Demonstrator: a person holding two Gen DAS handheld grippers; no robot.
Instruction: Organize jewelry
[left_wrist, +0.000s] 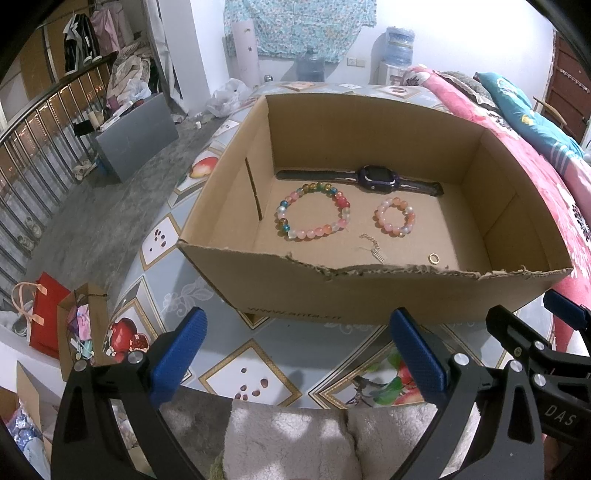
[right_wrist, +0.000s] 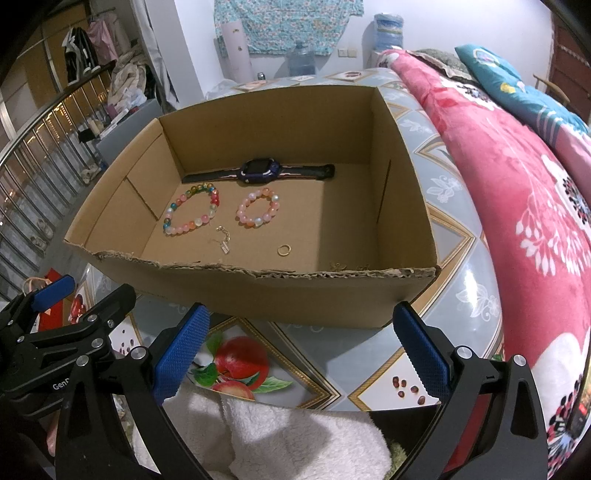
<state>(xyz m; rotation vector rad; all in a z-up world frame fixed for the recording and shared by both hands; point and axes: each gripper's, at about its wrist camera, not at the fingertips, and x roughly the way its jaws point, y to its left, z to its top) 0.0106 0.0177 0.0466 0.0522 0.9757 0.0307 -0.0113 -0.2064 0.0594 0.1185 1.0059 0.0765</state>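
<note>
An open cardboard box (left_wrist: 373, 295) (right_wrist: 258, 295) stands on the patterned table. Inside lie a dark blue watch (left_wrist: 376, 178) (right_wrist: 256, 170) along the far wall, a large multicoloured bead bracelet (left_wrist: 313, 211) (right_wrist: 191, 213), a small pink bead bracelet (left_wrist: 395, 216) (right_wrist: 258, 207), a thin silver chain piece (left_wrist: 373, 248) (right_wrist: 223, 240) and a gold ring (left_wrist: 434, 258) (right_wrist: 283, 250). My left gripper (left_wrist: 295, 350) is open and empty, in front of the box's near wall. My right gripper (right_wrist: 301, 347) is likewise open and empty, beside the left one.
A pink floral blanket (right_wrist: 535, 206) lies along the table's right side. White fluffy fabric (right_wrist: 288, 435) sits below the grippers. A railing (left_wrist: 40, 140), a grey box (left_wrist: 136, 133), and red and brown gift bags (left_wrist: 48, 321) are on the floor to the left.
</note>
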